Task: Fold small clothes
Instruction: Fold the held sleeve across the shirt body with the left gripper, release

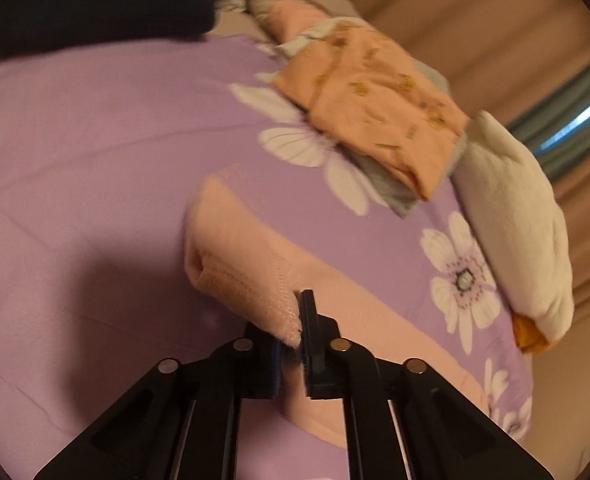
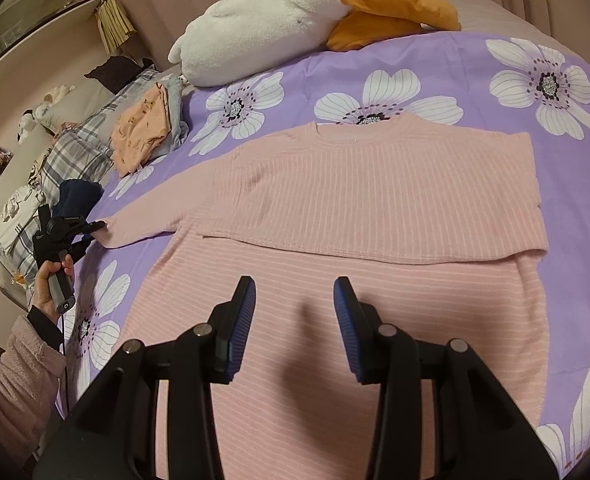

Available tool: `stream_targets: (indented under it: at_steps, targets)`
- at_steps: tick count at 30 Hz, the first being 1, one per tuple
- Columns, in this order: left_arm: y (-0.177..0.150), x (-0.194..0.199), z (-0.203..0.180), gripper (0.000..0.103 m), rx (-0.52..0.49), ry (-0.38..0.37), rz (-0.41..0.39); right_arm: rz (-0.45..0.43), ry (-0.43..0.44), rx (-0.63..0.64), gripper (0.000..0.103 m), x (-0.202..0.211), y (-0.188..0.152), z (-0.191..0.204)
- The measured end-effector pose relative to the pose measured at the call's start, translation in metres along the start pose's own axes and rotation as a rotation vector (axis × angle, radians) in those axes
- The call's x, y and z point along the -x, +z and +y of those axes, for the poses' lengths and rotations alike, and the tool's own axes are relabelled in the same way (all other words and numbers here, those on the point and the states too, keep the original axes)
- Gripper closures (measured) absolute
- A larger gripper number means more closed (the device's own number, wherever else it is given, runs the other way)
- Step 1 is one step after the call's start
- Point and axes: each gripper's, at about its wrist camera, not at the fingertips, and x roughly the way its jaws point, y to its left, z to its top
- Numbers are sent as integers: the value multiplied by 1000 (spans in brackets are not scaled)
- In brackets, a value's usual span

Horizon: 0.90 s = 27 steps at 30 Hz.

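1. A purple flowered bedspread [image 2: 495,92] is spread over the bed; broad bare cloth is seen on the left of the left wrist view, and a narrower strip along the bed's right edge in the right wrist view
2. A pink ribbed sweater [image 2: 375,184] lies flat near the middle of the bedspread, neckline pointed toward the plush goose [image 2: 263,20] at the far edge; its long axis runs from the near edge to the far edge, with the hem half folded up over the body
3. One sleeve [image 2: 155,220] is stretched sideways toward the left edge
4. A folded peach garment [image 2: 143,136] is stacked on grey clothes near the far left corner, well apart from the sweater
5. The right gripper [image 2: 295,320] is held above the sweater's near part, fingers spread wide, holding nothing
6. The left gripper [image 1: 295,340] is clamped on the sleeve cuff [image 1: 255,292]
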Motion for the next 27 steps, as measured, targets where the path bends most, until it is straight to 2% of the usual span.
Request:
stream_targets:
  at_steps: [8,14,27]
  targets:
    - [-29,32,-105,98,-297,-4,-22,-35,10,-31,61,18,-4,-12]
    - [-73,40,-182,98,-488,-48,23,-63,1,-43,61,36,-11,-23]
    - [-176,31,-283,98,-768,-137,134,-100,-18,-115,61,57,-25,-55]
